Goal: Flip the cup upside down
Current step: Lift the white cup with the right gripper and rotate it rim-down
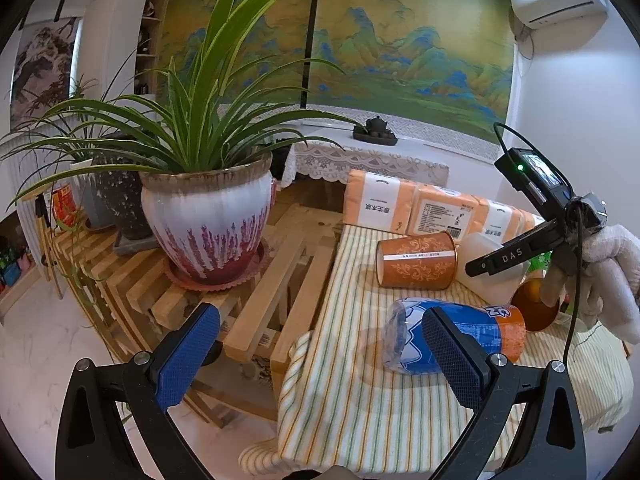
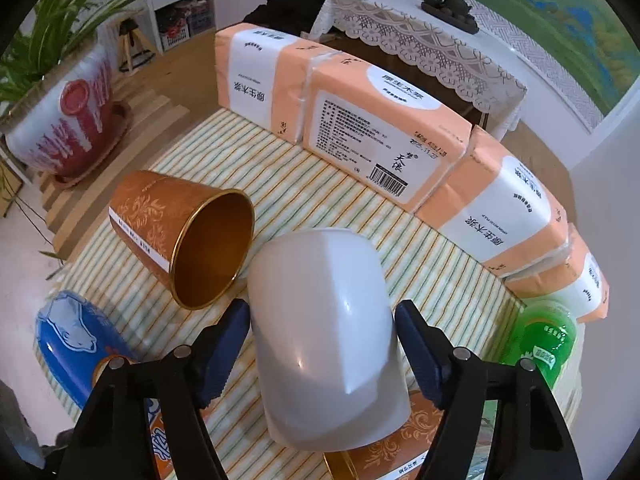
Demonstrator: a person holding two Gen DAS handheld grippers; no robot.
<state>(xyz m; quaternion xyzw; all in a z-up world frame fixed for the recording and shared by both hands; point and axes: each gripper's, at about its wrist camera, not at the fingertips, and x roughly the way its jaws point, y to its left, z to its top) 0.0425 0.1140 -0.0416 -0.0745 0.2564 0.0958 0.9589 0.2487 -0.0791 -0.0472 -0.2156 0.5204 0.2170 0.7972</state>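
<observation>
two blue-padded fingers of the right gripper [image 2: 322,344] pinch the white cup [image 2: 326,336], tilted above the striped bench [image 2: 320,184]. the left gripper [image 1: 320,356] stands spread wide, touching nothing; only its view shows the gloved hand [image 1: 604,276].

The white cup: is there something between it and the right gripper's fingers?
Nothing visible does. The white cup already sits between the two fingers of the right gripper, tilted, with its closed base pointing away. The orange cup lies on its side to the left, beside the white cup, outside the fingers.
</observation>
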